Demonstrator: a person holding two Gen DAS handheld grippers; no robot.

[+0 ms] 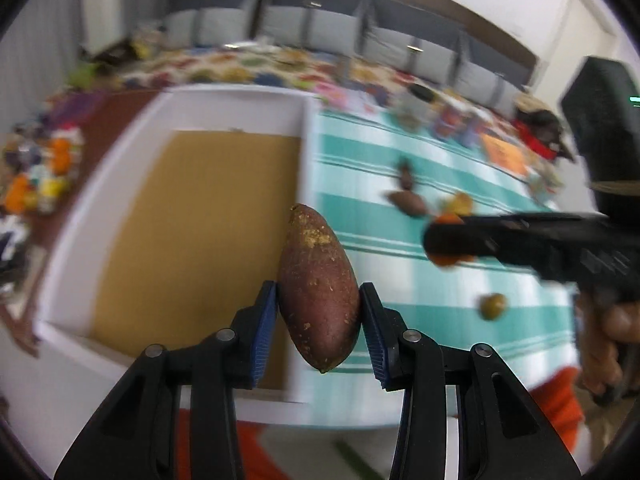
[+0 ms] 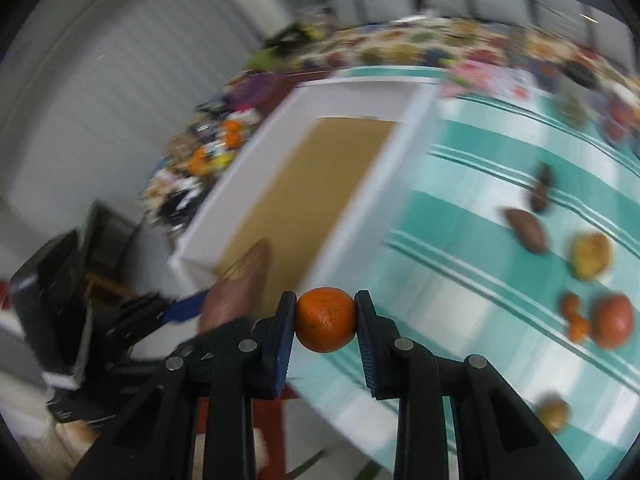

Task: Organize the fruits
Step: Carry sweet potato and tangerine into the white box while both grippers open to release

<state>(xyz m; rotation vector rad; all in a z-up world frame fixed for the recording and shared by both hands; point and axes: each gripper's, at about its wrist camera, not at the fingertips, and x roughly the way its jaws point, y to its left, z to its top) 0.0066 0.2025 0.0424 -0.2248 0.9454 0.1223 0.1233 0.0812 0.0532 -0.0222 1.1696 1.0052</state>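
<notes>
My left gripper (image 1: 319, 300) is shut on a reddish-brown sweet potato (image 1: 318, 292), held upright in the air over the near right edge of a white box (image 1: 64, 240) with a brown cardboard floor. My right gripper (image 2: 325, 316) is shut on a small orange (image 2: 325, 319), raised above the teal striped cloth (image 2: 460, 272) beside the same white box (image 2: 248, 176). In the left wrist view the right gripper (image 1: 448, 240) comes in from the right with the orange between its fingers. The right wrist view shows the left gripper (image 2: 224, 304) and its sweet potato (image 2: 240, 284) at lower left.
On the cloth lie another sweet potato (image 2: 526, 230), a dark fruit (image 2: 541, 192), a yellowish fruit (image 2: 591, 255), a red fruit (image 2: 612, 320), small orange pieces (image 2: 576, 320) and a small brownish fruit (image 2: 554, 414). Colourful clutter lines the far side of the table.
</notes>
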